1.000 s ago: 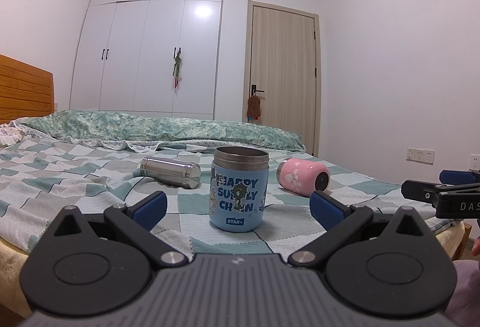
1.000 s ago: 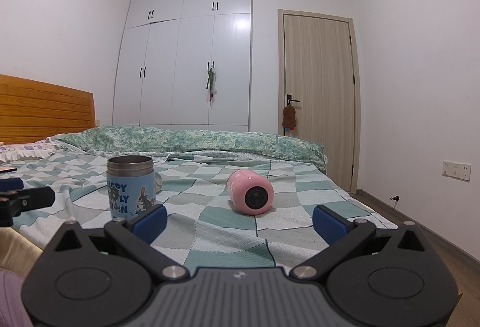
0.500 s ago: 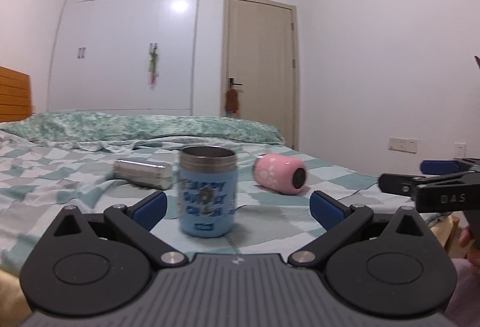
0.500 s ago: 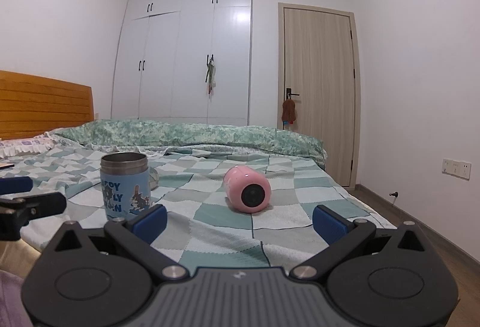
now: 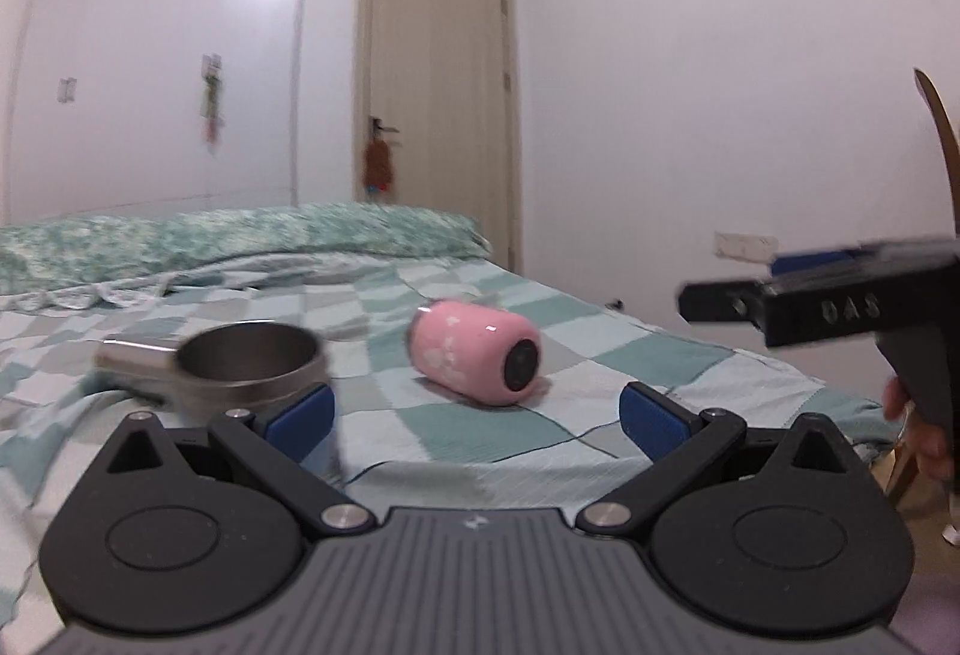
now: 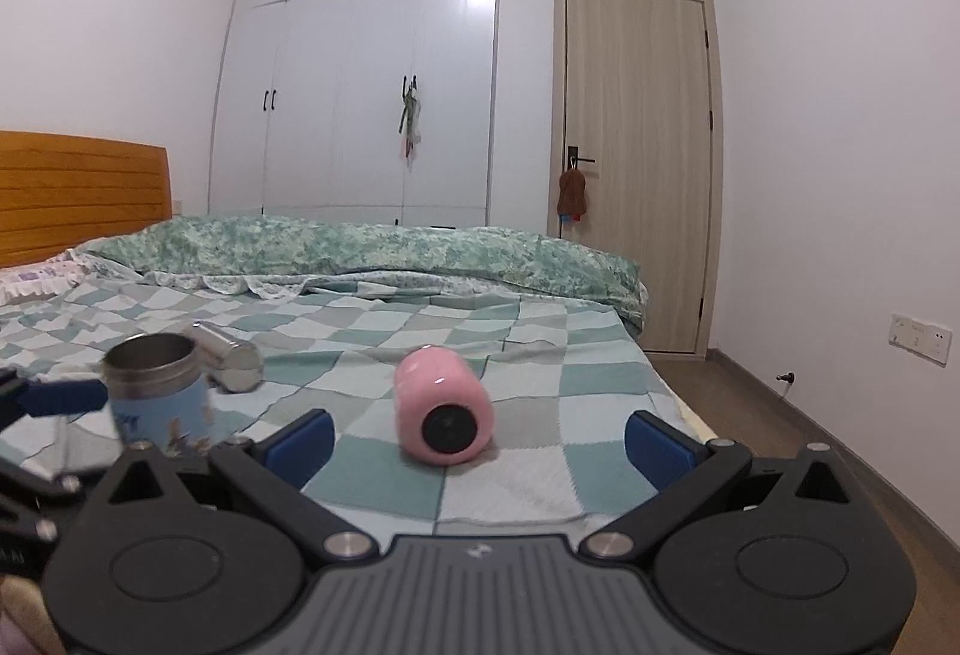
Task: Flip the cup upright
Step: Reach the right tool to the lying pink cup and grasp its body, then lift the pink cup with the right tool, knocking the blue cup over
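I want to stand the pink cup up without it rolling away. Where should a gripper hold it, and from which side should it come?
Grip the pink cup across its round body, near the middle. It lies on its side on the bed, dark end toward the cameras, so one finger should pass each side. The right gripper is open and roughly framing it; coming straight ahead looks easiest.

Readable text – only one marking is clear

On the black body of the right gripper [image 5: 840, 307], seen from the left wrist camera, stand the raised letters "DAS". The blue cup [image 6: 161, 403] carries printed letters and a cartoon figure in the right wrist view – they are blurred and partly hidden, so they cannot be read.
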The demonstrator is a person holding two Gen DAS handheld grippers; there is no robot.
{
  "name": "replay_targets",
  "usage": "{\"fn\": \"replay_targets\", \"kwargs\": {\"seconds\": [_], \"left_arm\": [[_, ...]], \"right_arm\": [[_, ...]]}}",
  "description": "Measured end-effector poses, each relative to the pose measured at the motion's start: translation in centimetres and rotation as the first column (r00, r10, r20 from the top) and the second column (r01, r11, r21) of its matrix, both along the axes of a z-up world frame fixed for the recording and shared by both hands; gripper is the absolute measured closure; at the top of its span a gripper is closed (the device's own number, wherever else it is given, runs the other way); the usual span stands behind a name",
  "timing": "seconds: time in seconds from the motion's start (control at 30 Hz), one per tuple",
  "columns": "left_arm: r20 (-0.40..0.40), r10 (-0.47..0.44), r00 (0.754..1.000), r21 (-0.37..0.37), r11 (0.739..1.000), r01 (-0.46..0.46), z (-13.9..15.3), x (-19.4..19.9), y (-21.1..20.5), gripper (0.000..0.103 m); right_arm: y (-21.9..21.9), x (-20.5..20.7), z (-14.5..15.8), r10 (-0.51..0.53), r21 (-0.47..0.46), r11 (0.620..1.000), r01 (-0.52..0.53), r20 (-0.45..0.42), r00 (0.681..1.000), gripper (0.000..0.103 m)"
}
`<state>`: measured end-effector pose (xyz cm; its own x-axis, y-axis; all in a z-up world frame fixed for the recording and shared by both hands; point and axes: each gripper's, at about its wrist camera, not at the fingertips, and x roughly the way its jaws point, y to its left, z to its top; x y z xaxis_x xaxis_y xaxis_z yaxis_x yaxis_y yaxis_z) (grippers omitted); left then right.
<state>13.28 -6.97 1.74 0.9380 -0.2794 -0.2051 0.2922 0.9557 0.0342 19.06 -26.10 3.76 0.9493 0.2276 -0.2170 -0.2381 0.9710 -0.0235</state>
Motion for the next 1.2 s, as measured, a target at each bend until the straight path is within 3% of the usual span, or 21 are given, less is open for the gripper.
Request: {"fn": "replay_targets", "kwargs": {"seconds": [0.3, 0.67, 1.07, 1.2], "left_arm": [[-0.066, -0.060, 0.996, 0.048, 0.997, 0.063, 0.8, 7.7, -1.4, 0.000], [-0.107, -0.026, 0.994, 0.111, 0.993, 0.038, 0.8, 16.5, 0.3, 0.000], [-0.211, -0.003, 0.978, 0.105, 0.994, 0.025, -0.1, 22.6, 3.8, 0.000], [-0.237, 0.001, 0.972, 0.133, 0.991, 0.031, -0.3, 23.1, 3.8, 0.000]], "right_arm": [[0.0, 8.6, 2.0, 0.029, -0.033, 0.999, -0.032, -0.085, 0.996, 0.000], [3.2, 18.4, 2.4, 0.084, -0.078, 0.992, -0.101, -0.194, 0.977, 0.000], [8.8, 26.6, 0.1, 0.099, -0.149, 0.974, -0.172, -0.401, 0.911, 0.000], [9.8, 28.7, -1.0, 0.079, -0.165, 0.969, -0.183, -0.497, 0.864, 0.001]]}}
